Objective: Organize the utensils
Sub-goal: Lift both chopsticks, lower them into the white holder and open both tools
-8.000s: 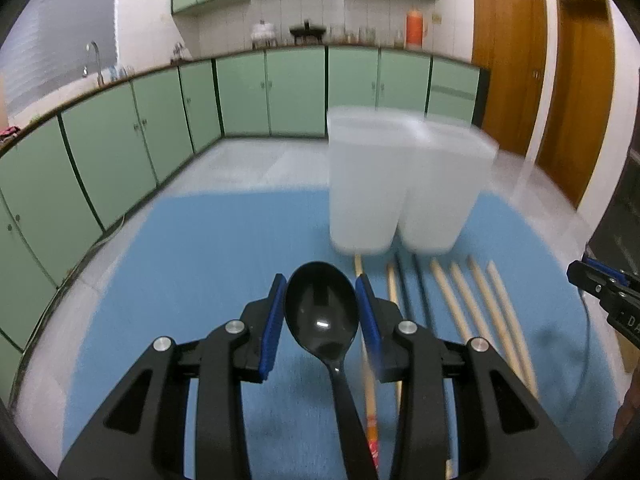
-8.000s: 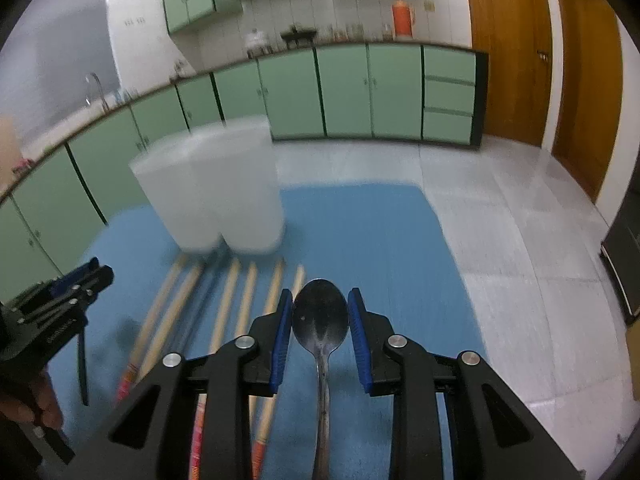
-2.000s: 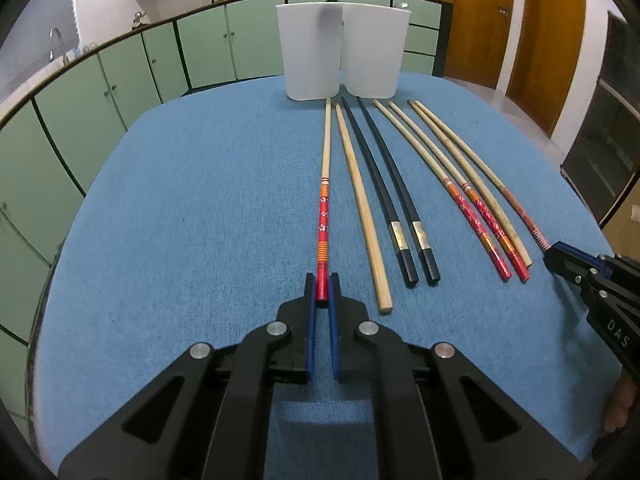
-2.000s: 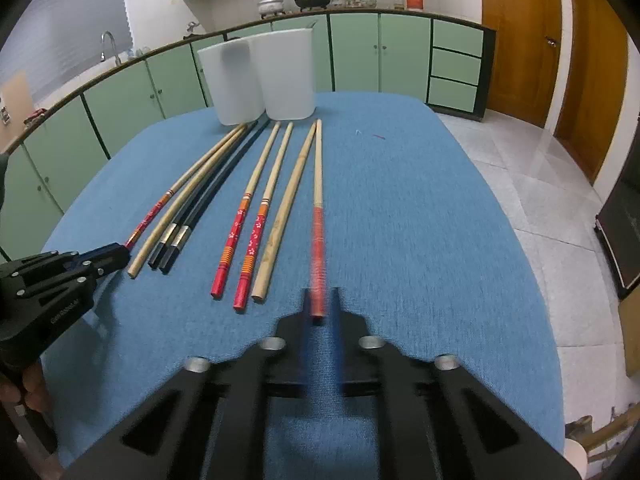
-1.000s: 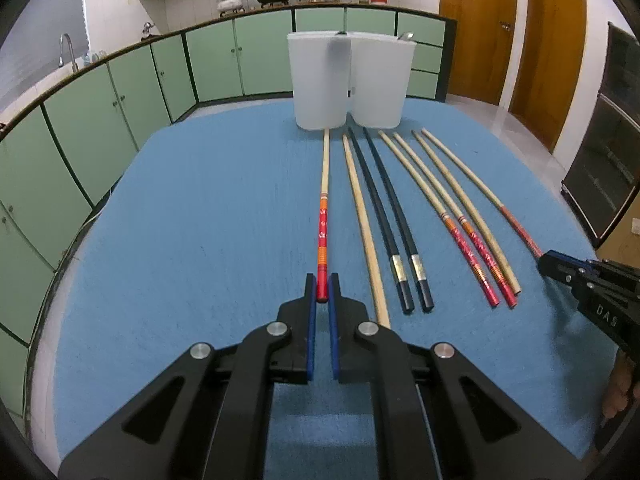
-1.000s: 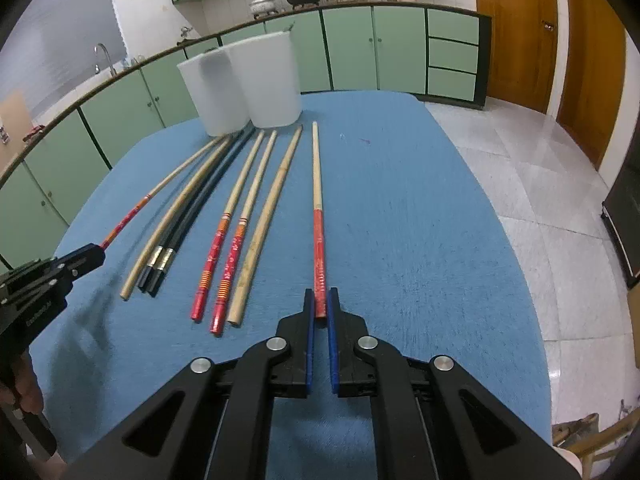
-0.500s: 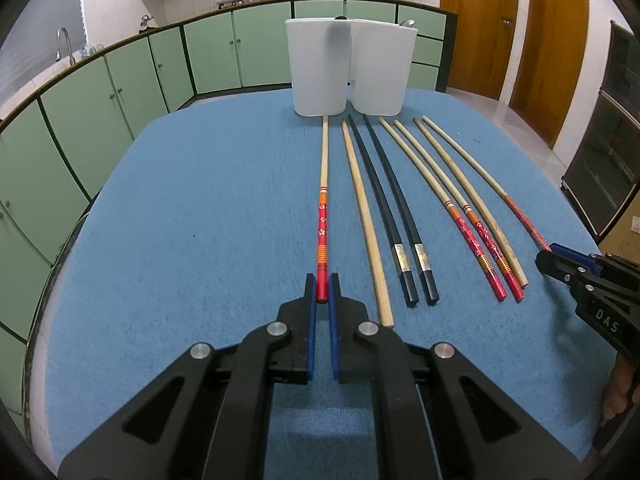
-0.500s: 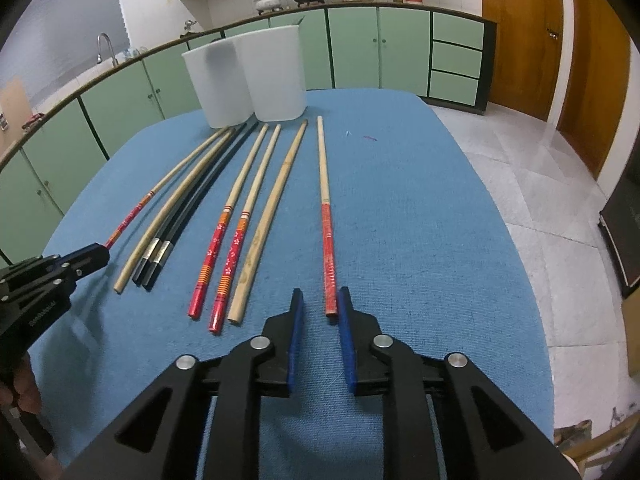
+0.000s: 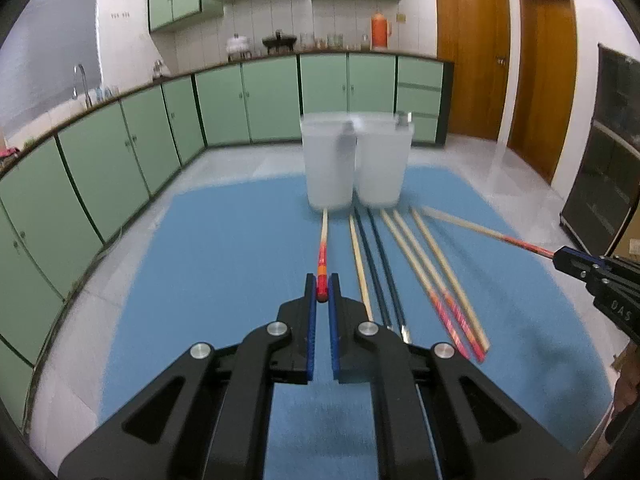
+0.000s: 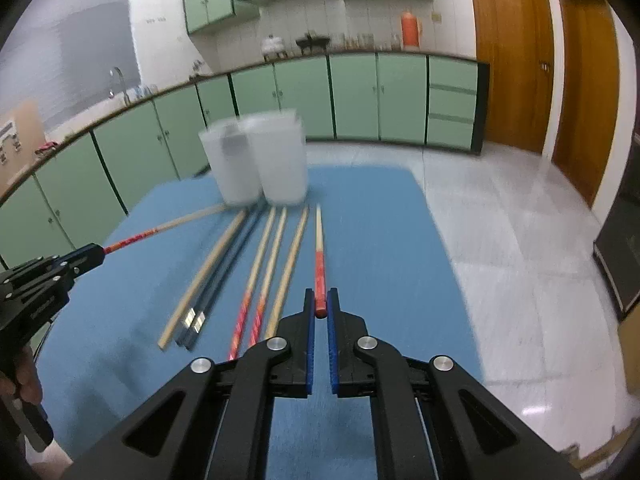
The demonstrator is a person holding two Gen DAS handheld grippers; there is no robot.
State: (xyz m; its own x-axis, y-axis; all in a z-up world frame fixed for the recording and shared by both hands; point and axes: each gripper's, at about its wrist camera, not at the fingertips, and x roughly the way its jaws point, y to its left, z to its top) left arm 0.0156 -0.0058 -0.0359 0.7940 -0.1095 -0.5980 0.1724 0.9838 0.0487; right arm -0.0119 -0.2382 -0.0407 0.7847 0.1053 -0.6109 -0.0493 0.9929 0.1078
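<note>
Each gripper is shut on the red end of a red-tipped chopstick and holds it lifted, its tip pointing at two white containers. My left gripper grips one chopstick; it also shows in the right wrist view with its chopstick. My right gripper grips another chopstick; it also shows in the left wrist view with its chopstick. Several more chopsticks lie in a row on the blue mat. A spoon handle stands in each container.
The blue mat covers the table, with floor beyond its edges. Green cabinets run along the back and left. Wooden doors are at the right.
Both grippers have risen, each lifting its red-tipped chopstick's rear end off the mat. The right gripper, open half a second ago, has shut on its chopstick.
</note>
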